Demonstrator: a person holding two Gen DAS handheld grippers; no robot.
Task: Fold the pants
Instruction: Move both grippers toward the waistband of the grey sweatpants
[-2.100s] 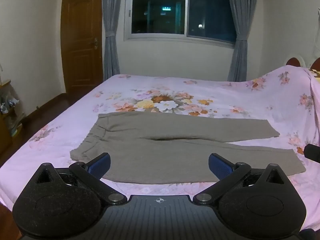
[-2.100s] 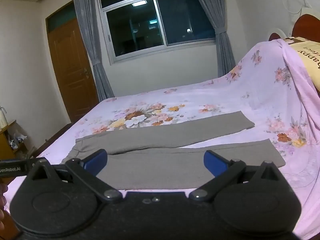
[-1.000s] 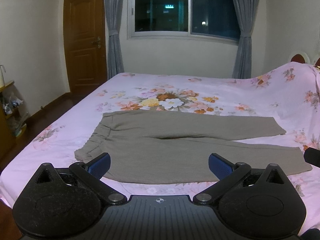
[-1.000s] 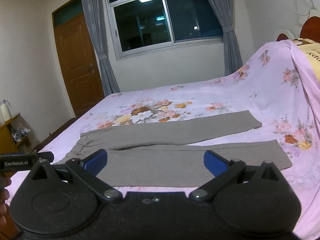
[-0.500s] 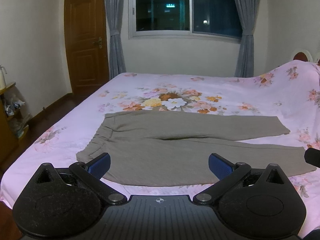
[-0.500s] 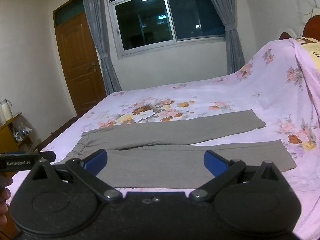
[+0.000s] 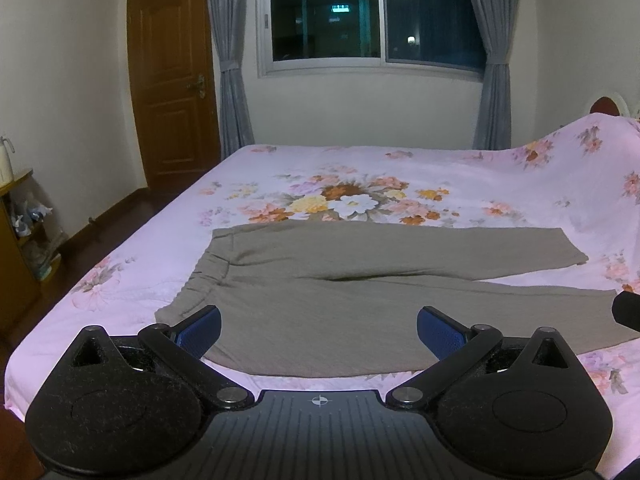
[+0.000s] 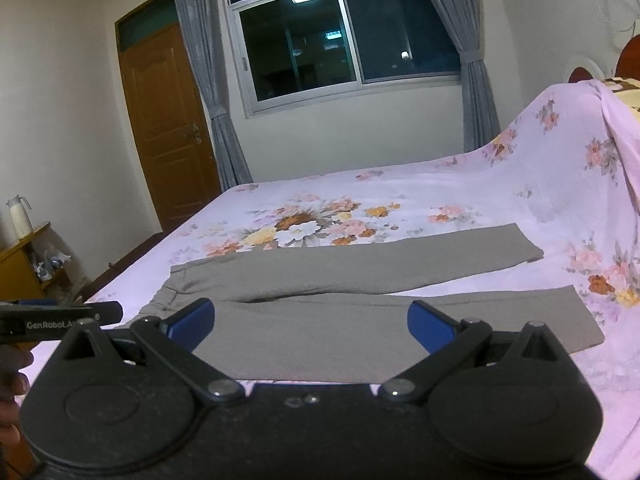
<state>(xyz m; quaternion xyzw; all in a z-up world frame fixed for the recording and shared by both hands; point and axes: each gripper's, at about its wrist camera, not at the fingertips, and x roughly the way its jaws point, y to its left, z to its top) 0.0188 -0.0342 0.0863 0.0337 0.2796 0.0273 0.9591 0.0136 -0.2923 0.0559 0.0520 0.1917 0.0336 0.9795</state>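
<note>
Grey-brown pants [image 7: 360, 280] lie flat and spread on the pink floral bed [image 7: 360, 168], waistband at the left, both legs running right. They also show in the right wrist view [image 8: 360, 280]. My left gripper [image 7: 319, 330] is open and empty, held above the near edge of the pants by the waist end. My right gripper [image 8: 311, 325] is open and empty, held above the near leg. The left gripper's body [image 8: 60, 316] shows at the left edge of the right wrist view.
A wooden door [image 7: 172, 80] and a low shelf [image 7: 20, 240] stand to the left of the bed. A window [image 7: 376, 12] with grey curtains is on the far wall. The bedspread rises over the headboard [image 8: 580, 140] at the right.
Both grippers have drawn back and risen slightly, so the pants sit a little lower and further right in view. Both stay open; the pants have not moved.
</note>
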